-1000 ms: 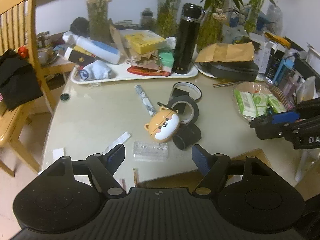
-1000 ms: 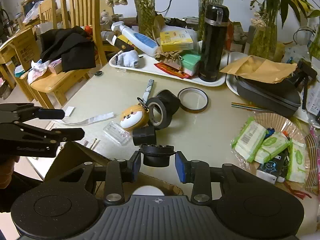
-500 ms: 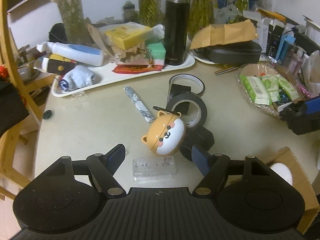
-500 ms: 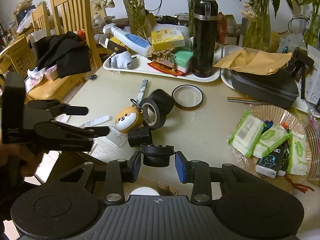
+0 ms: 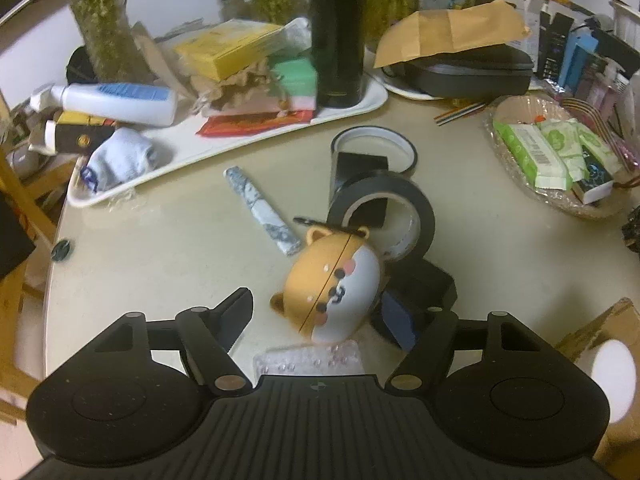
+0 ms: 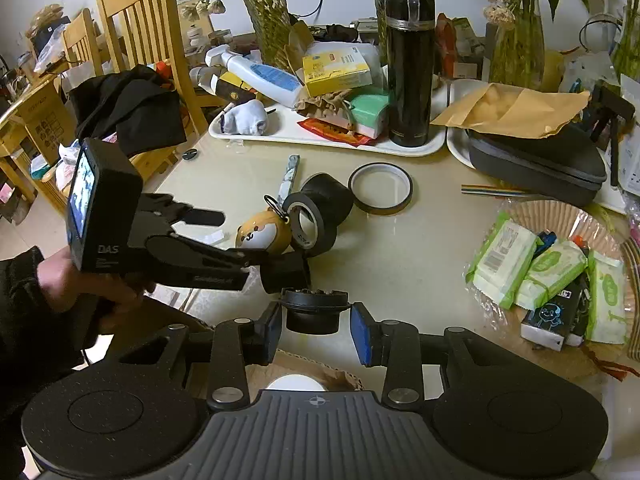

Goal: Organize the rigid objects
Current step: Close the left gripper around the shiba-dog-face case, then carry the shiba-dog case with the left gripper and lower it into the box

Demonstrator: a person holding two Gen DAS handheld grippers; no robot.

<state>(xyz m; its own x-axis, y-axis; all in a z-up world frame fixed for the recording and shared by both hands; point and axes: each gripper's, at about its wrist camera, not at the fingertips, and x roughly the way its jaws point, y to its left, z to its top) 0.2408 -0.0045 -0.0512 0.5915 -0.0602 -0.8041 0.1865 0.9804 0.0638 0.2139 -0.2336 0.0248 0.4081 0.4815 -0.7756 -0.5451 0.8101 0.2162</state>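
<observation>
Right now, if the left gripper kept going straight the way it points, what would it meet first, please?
Most likely the dog-shaped case, which sits between the closing, not yet touching jaws of the left gripper; the clear plastic piece lies below.

White letters "DAS" stand on the black housing of the left gripper [image 6: 256, 236], at nine o'clock in the right wrist view. Print on the yellow box [image 6: 336, 66], at twelve o'clock, is illegible.
</observation>
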